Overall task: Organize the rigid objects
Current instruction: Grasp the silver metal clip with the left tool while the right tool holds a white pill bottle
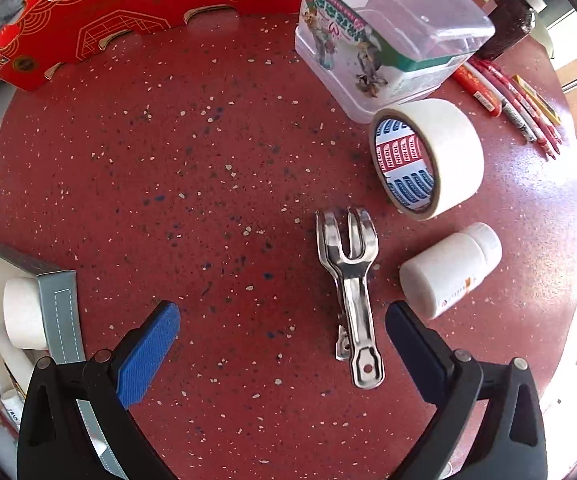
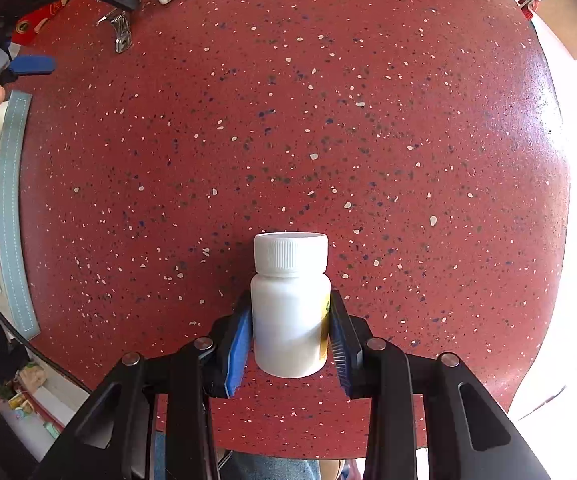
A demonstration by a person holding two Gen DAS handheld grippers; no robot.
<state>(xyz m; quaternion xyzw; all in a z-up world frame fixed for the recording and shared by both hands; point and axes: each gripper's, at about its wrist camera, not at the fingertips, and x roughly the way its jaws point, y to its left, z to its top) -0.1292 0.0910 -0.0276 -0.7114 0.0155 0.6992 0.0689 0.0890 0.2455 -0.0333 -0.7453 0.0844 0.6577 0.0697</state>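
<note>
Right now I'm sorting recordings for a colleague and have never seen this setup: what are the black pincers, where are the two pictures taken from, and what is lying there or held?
No robot here: a person holds a two-finger pincer in each hand, and a camera on each looks forward along its fingers. The left camera shows the left gripper open and empty above a speckled red table. Ahead of it lie a metal clip, a white bottle on its side, a roll of tape, a clear plastic box and some pens. A grey tray at the left already contains white items. The right camera shows the right gripper shut on another white bottle, its blue pads pressing both sides.
</note>
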